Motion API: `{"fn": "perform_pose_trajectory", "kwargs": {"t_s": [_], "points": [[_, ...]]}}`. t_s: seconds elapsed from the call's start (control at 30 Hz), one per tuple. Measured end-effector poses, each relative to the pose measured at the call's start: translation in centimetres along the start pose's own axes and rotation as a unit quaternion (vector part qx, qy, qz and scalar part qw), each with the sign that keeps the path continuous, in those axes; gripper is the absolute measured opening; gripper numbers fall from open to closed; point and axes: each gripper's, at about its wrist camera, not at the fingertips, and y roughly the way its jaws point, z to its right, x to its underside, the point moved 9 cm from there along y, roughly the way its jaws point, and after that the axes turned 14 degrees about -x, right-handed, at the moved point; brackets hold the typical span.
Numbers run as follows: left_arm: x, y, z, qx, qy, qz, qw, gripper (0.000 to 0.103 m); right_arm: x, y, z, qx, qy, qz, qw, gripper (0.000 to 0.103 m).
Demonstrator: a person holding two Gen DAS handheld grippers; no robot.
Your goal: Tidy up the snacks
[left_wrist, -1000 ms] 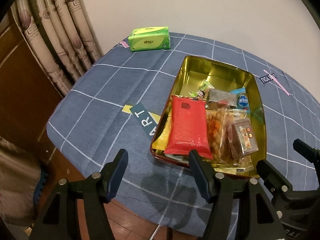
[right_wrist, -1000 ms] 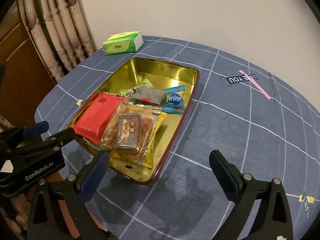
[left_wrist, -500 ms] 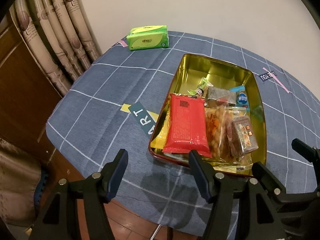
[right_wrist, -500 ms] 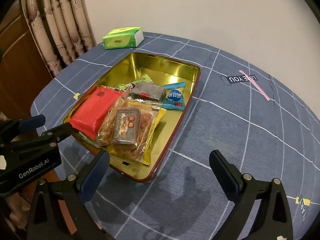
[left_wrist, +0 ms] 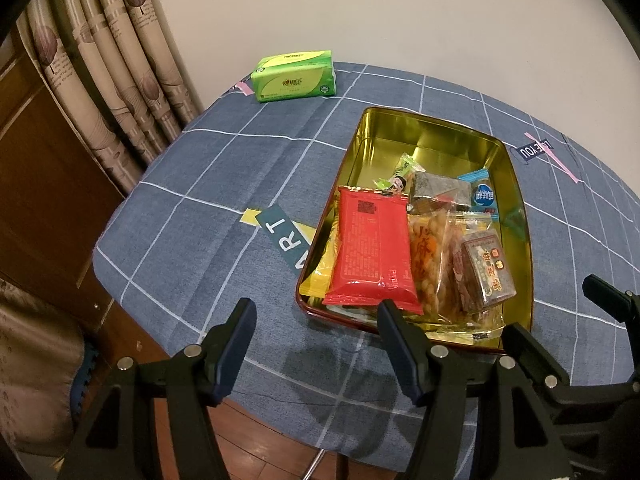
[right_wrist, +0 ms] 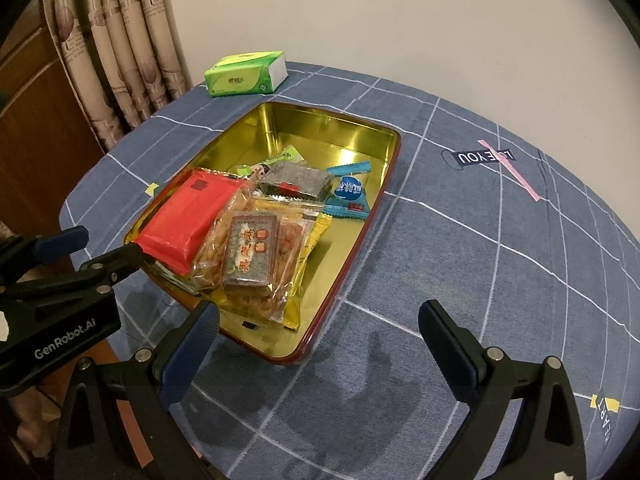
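Observation:
A gold tin tray (left_wrist: 436,136) (right_wrist: 320,128) with a red rim sits on the blue checked tablecloth. It holds a red packet (left_wrist: 372,248) (right_wrist: 188,216), a clear bag of fried snacks (left_wrist: 430,260), a dark boxed sweet (left_wrist: 486,266) (right_wrist: 250,252), a grey-green pack (left_wrist: 438,192) (right_wrist: 298,180), a blue wrapped snack (left_wrist: 482,194) (right_wrist: 348,194) and small green candies (left_wrist: 404,168). My left gripper (left_wrist: 314,346) is open and empty at the near table edge, left of the tray's near corner. My right gripper (right_wrist: 320,354) is open and empty, just right of the tray's near end.
A green tissue pack (left_wrist: 294,76) (right_wrist: 246,74) lies at the far left by the curtain (left_wrist: 108,80). A wooden cabinet (left_wrist: 36,200) stands left of the table. Bare cloth (right_wrist: 500,240) spreads right of the tray. The wall is close behind.
Both grippers have drawn back and up slightly from the table, so the tray looks a little farther away. Both stay open and empty. Nothing in the tray has moved.

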Motion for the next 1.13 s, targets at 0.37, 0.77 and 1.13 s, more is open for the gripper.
{"fn": "perform_pose_trajectory", "kwargs": {"t_s": [0.37,0.77,1.13], "points": [[-0.02,0.08,-0.28,-0.002,-0.003,-0.002,1.0,0.064,0.07,0.19,-0.08,0.002,-0.005,-0.002,1.0,0.099],[0.03,0.28,-0.31,-0.002,-0.007,-0.006,1.0,0.064,0.09,0.29,-0.06,0.001,-0.004,-0.003,1.0,0.099],[-0.21,0.06,-0.25,0.0,-0.003,0.004,1.0,0.064,0.12,0.32,-0.09,0.001,-0.004,-0.002,1.0,0.099]]}}
